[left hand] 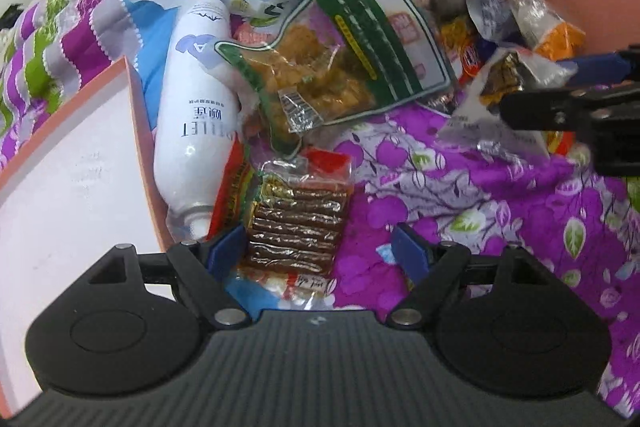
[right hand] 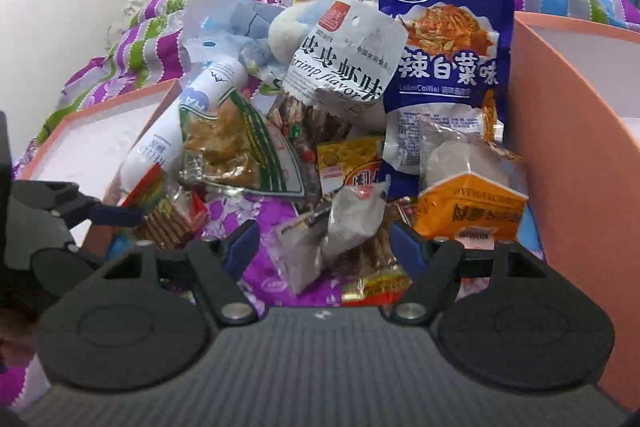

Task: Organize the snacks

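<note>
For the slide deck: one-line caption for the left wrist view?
Open left gripper straddling a clear packet of brown snack sticks beside a white bottle on purple floral fabric.

A glossy white plastic bottle (left hand: 190, 115) is seen left of centre. Crinkled clear film wraps the brown sticks (left hand: 296, 227) (shiny foil glints). The floral quilt (left hand: 460, 187) is matt stitched cloth; the pink box (left hand: 60, 167) looks matt card.

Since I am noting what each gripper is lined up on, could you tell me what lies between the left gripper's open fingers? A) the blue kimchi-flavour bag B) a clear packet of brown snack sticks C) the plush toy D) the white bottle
B: in the left wrist view, the clear packet of brown snack sticks lies between the open fingers of the left gripper.
</note>
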`<state>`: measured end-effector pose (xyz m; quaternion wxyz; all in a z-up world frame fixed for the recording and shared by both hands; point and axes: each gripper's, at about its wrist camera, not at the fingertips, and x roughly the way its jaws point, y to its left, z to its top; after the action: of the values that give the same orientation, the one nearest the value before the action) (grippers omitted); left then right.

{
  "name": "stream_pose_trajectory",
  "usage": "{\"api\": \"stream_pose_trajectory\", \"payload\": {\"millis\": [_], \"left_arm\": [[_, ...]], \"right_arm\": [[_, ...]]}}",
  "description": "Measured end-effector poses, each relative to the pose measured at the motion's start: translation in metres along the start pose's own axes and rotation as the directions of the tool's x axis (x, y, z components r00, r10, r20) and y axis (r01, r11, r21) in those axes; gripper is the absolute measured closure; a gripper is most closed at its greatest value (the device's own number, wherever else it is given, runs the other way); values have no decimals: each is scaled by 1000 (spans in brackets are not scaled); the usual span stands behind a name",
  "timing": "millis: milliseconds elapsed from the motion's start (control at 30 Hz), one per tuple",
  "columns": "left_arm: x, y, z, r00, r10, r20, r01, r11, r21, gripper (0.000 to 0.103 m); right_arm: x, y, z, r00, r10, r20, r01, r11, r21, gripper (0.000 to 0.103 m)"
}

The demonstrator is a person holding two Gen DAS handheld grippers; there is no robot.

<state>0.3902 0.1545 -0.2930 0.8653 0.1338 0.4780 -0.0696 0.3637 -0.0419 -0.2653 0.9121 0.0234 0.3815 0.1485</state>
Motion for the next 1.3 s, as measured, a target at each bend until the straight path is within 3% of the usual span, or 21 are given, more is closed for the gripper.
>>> {"api": "stream_pose_trajectory", "payload": {"millis": [100, 200, 267, 400, 567, 900, 1300], "left_arm": [[6, 3, 1, 1000, -8, 17, 8, 999, -34, 29], [9, 9, 3, 999, -14, 32, 16, 996, -83, 45], [8, 9, 4, 999, -10, 36, 13, 995, -97, 50], [2, 1, 6, 999, -1, 44, 5, 996, -87, 69], [-12, -4, 5, 998, 14, 55, -7, 991, -131, 81], [-65, -17, -4, 996, 18, 93, 5, 970, -242, 92], [-151, -52, -36, 986, 32, 164, 32, 928, -370, 96]], "right_arm": [[14, -4, 1, 999, 5, -42, -3, 999, 34, 30], [20, -11, 1, 997, 41, -67, -36, 996, 82, 40], [18, -10, 1, 995, 67, -68, -60, 994, 89, 55], [12, -9, -1, 993, 85, -84, -79, 994, 80, 66], [-7, -8, -6, 993, 82, -87, -78, 995, 58, 68], [-53, -15, -22, 995, 71, -72, -69, 997, 30, 69], [-124, -16, -46, 999, 32, -25, -33, 999, -34, 69]]}}
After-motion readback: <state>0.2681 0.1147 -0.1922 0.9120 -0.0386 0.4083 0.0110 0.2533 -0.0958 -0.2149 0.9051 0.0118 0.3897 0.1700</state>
